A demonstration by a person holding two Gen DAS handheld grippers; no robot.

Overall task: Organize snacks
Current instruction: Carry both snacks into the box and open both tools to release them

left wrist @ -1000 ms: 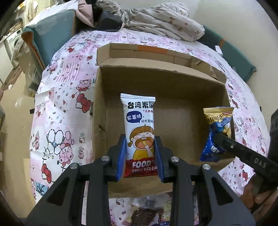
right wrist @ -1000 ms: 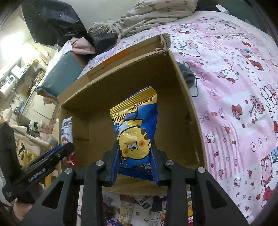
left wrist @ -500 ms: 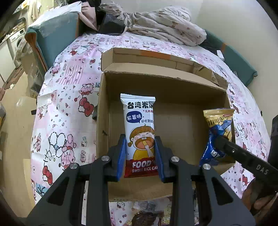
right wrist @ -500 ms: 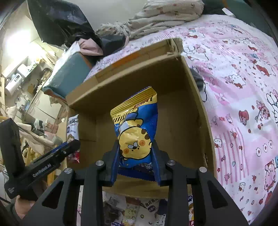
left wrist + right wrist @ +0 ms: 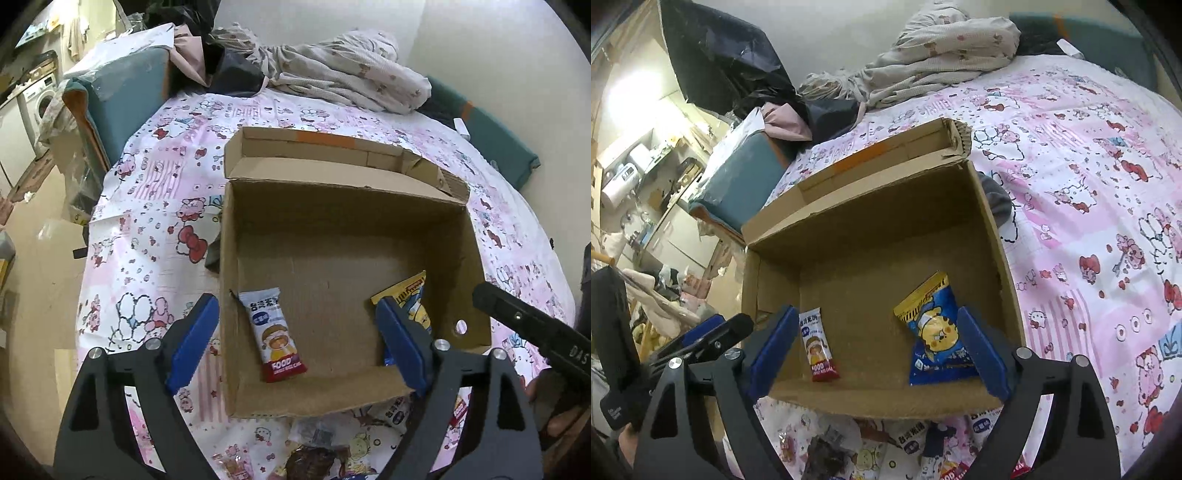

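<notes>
- Left gripper (image 5: 295, 343): held above the near edge of the cardboard box (image 5: 474, 258), pointing forward and down. Its blue-padded fingers (image 5: 192, 338) are spread wide and hold nothing; the left finger sits outside the box's left wall, the right finger over the box interior.
- Right gripper (image 5: 877, 349): also above the near edge of the box, with its fingers (image 5: 982, 354) spread wide and nothing between them. Its black body shows at the right margin of the left wrist view.
- Rice cake packet (image 5: 273, 334): white with a red lower band, lying flat on the box floor near the left wall and the near wall.
- Blue and yellow snack bag (image 5: 936, 332): lying on the box floor toward the right near corner, well apart from the packet. In the left wrist view it is partly hidden behind the right finger.
- Box: open-topped, far flap folded back, orange tape on that flap.
- Loose snack packets (image 5: 912, 443): lying on the cloth just in front of the box's near wall.
- Surface: a pink and white cartoon-print cloth (image 5: 155, 206) under the box.
- Room: a crumpled blanket (image 5: 343, 81) lies beyond the box; a teal cushion (image 5: 122, 99) stands at the far left; a washing machine (image 5: 38, 103) shows at the left edge.
</notes>
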